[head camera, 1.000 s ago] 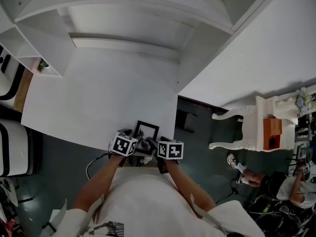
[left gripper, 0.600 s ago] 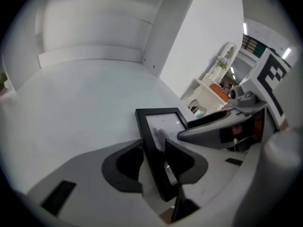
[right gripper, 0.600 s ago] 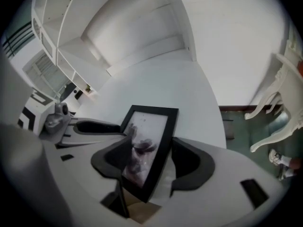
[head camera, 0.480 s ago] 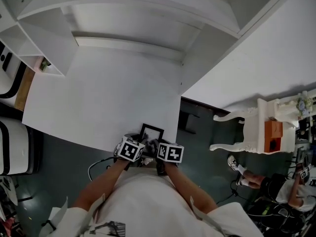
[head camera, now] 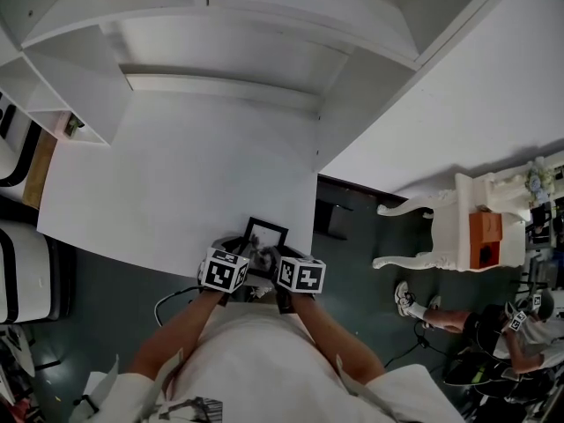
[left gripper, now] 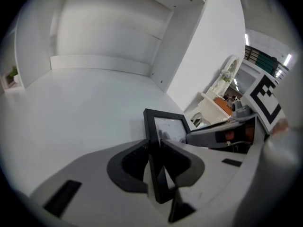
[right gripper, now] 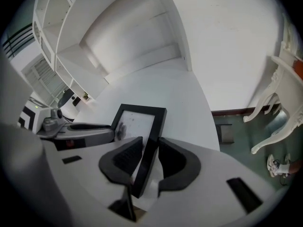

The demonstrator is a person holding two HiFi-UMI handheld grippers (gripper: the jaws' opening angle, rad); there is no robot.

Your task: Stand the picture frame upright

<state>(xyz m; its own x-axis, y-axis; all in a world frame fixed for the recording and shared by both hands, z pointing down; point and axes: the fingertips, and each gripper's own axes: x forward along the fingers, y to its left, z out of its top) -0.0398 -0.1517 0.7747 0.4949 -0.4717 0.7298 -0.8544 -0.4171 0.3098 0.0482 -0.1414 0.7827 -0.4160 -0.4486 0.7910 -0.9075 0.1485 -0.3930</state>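
Both grippers are on it now: the left gripper (left gripper: 154,149) has its jaws pinched onto the left side rail of the picture frame (left gripper: 166,126), and the right gripper (right gripper: 149,156) is clamped the same way on the right rail of the frame (right gripper: 140,121), pads pressing the black moulding from both faces. In the head view the frame (head camera: 264,236) sits right at the near edge of the white desk (head camera: 176,174), close to its right-hand corner, with the left gripper (head camera: 246,260) and the right gripper (head camera: 273,261) flanking it just beside each other. Room to work is all ahead and to the left, where the desktop runs bare back to the rear panel (head camera: 220,86). To the right it is tight, as the upright side panel (head camera: 339,104) rises along the desk's edge just beside the frame, and behind it the desk simply drops off toward the person's body. Beyond the panel a white chair (head camera: 441,227) stands well apart on the dark floor. Whether the frame's lower edge rests on the desk, I cannot tell. Against a second ago, both pairs of jaws have just been closing, with the frame's rails between them, and the frame stays at much the same spot by the near edge.
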